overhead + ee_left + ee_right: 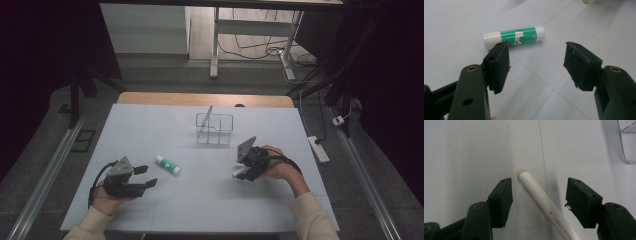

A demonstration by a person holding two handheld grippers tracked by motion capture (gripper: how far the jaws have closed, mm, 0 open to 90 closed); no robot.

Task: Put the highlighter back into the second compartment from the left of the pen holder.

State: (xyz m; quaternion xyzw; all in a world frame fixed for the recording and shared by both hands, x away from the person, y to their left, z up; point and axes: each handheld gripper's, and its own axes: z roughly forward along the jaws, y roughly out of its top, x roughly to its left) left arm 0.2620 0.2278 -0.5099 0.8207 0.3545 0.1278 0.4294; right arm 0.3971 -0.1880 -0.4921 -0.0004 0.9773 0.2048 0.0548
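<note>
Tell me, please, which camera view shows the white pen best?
The right gripper view: the white pen lies close up between that gripper's open jaws, untouched, its printed lettering partly legible. The high view shows just its pale end under the right gripper.

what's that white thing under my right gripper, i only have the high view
Observer: In the right gripper view it is a white pen lying on the table between the open fingers of the right gripper. Neither pad touches it.
Operator: is the left one on the glue stick yet
Observer: No. In the left gripper view the left gripper is open, and the glue stick lies beyond its fingers, nearer the left finger than centred.
Operator: which way does the pen point
Observer: Its blunt end, with a small cream tip, reaches just past the fingertips. The barrel with printed lettering runs back toward the hand.
</note>
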